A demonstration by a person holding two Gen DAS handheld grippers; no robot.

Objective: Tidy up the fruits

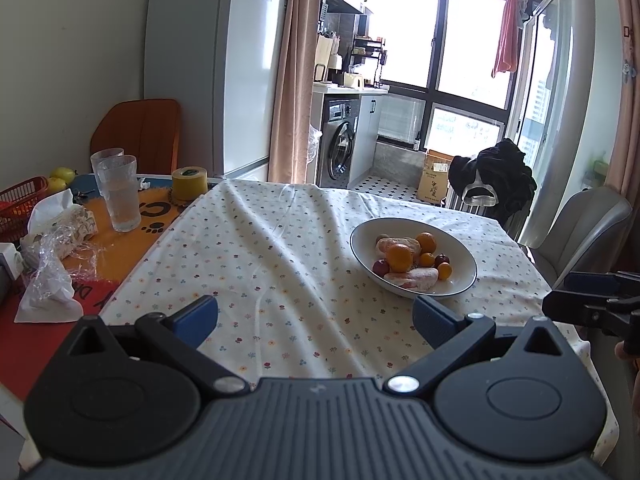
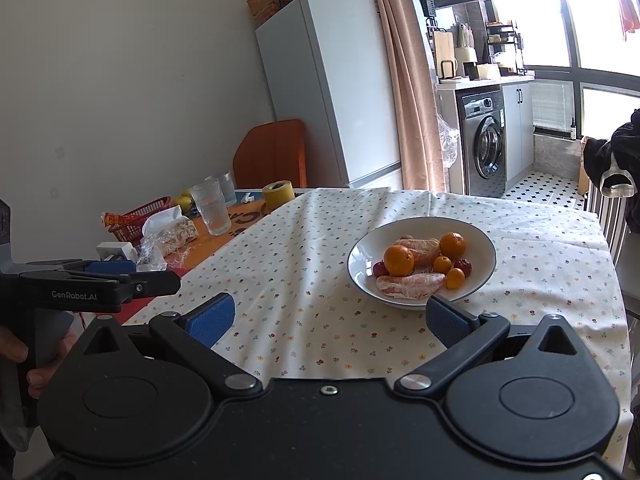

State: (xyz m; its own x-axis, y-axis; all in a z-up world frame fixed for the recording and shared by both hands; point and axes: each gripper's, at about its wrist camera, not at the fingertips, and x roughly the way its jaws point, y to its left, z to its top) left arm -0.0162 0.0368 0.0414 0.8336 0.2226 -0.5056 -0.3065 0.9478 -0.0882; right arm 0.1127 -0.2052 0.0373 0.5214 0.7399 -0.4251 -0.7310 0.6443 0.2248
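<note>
A white bowl point(image 1: 464, 258) stands on the floral tablecloth, also in the right wrist view point(image 2: 484, 248). It holds oranges point(image 1: 399, 257) point(image 2: 398, 260), small kumquats point(image 2: 455, 278), red fruits point(image 2: 465, 265) and wrapped pink fruit pieces point(image 1: 412, 279) point(image 2: 410, 285). My left gripper point(image 1: 316, 318) is open and empty, above the cloth, left and short of the bowl. My right gripper point(image 2: 330, 316) is open and empty, just short of the bowl's near rim. The left gripper also shows side-on in the right wrist view point(image 2: 100, 284).
At the left stand two glasses point(image 1: 118, 192), a yellow tape roll point(image 1: 189, 184), a red basket point(image 1: 20, 204), yellow fruits point(image 1: 60, 176) and crumpled plastic wrap point(image 1: 52, 248). An orange chair point(image 1: 136, 132) and a fridge point(image 1: 216, 76) are behind. A grey chair point(image 1: 588, 228) stands at the right.
</note>
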